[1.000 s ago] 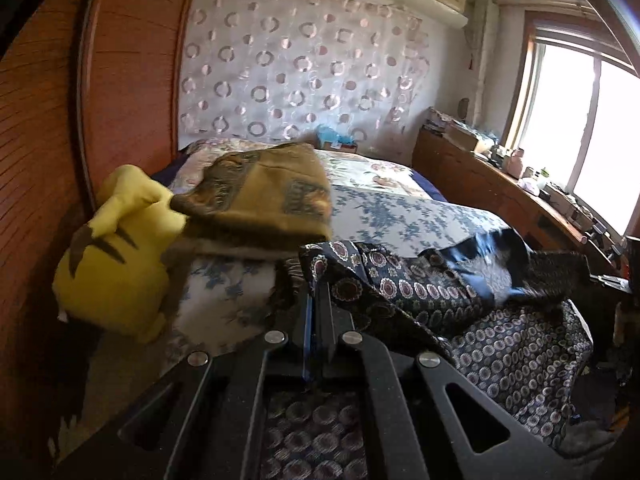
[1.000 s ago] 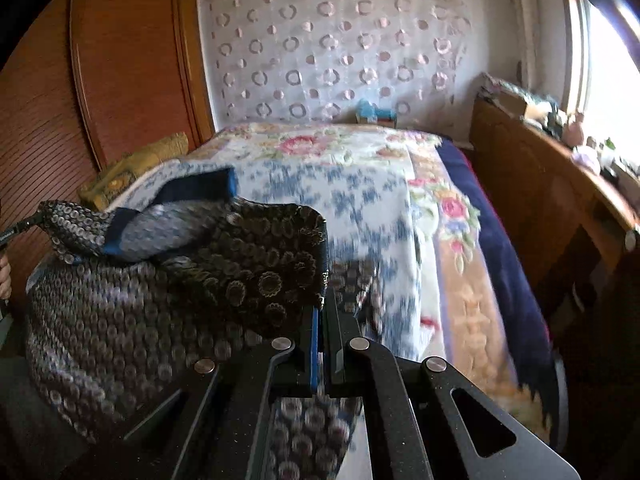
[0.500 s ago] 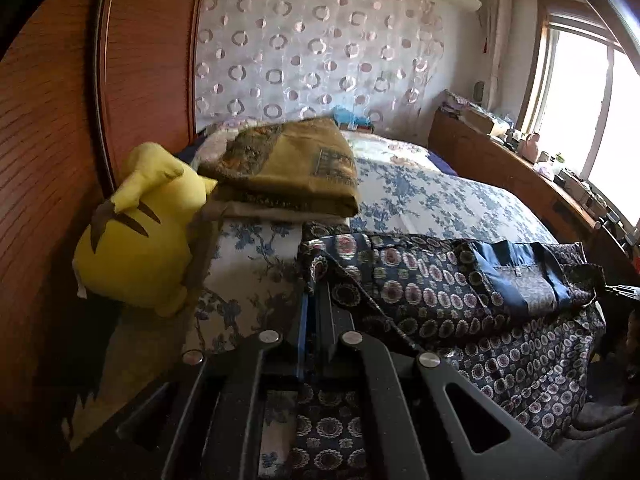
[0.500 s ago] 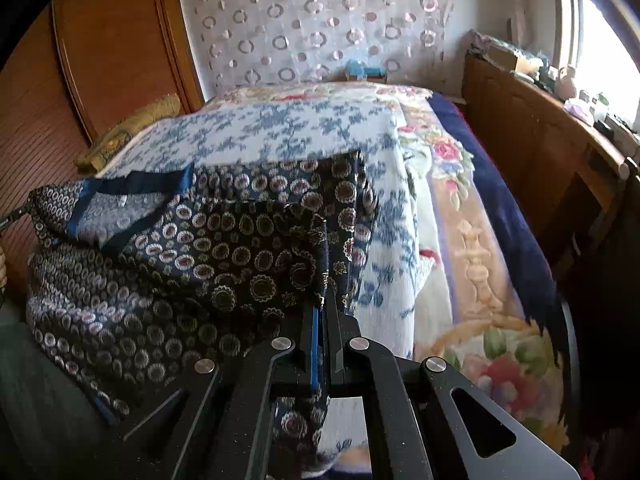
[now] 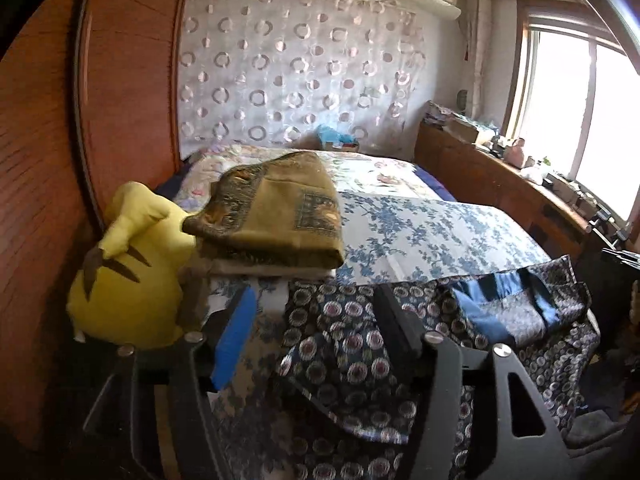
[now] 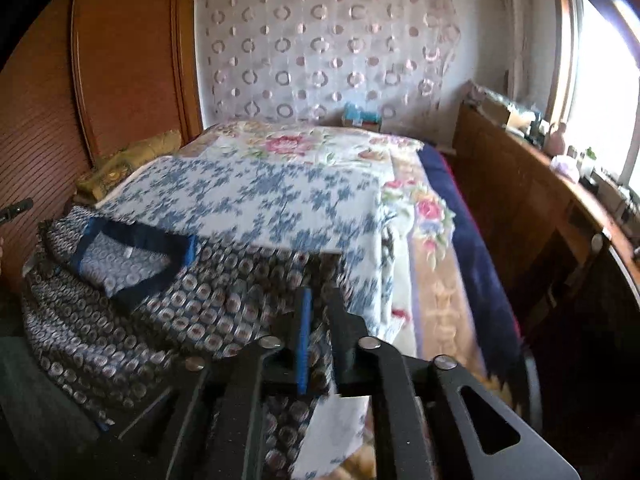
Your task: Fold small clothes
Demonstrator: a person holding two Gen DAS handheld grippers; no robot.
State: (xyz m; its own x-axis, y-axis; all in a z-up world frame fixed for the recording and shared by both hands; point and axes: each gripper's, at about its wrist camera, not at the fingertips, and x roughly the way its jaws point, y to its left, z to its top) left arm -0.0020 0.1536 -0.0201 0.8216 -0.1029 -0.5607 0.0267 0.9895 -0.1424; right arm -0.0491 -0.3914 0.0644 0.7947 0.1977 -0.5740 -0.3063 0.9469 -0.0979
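A dark patterned garment (image 5: pixel 344 344) with a blue collar (image 5: pixel 500 312) lies spread over the near edge of the bed; it also shows in the right wrist view (image 6: pixel 192 312). My left gripper (image 5: pixel 316 304) is open wide, its fingers either side of the garment's left corner. My right gripper (image 6: pixel 320 300) is open a little, just above the garment's right corner, with cloth between the fingers.
A yellow plush toy (image 5: pixel 128 276) and a folded olive blanket (image 5: pixel 276 208) sit at the bed's left. A blue-flowered sheet (image 6: pixel 260 196) covers the bed. A wooden headboard wall (image 5: pixel 40 200) is left, a wooden cabinet (image 6: pixel 528 208) right.
Both grippers lowered the garment onto the bed edge and opened, letting go of its corners. The garment now lies flat instead of hanging stretched between them.
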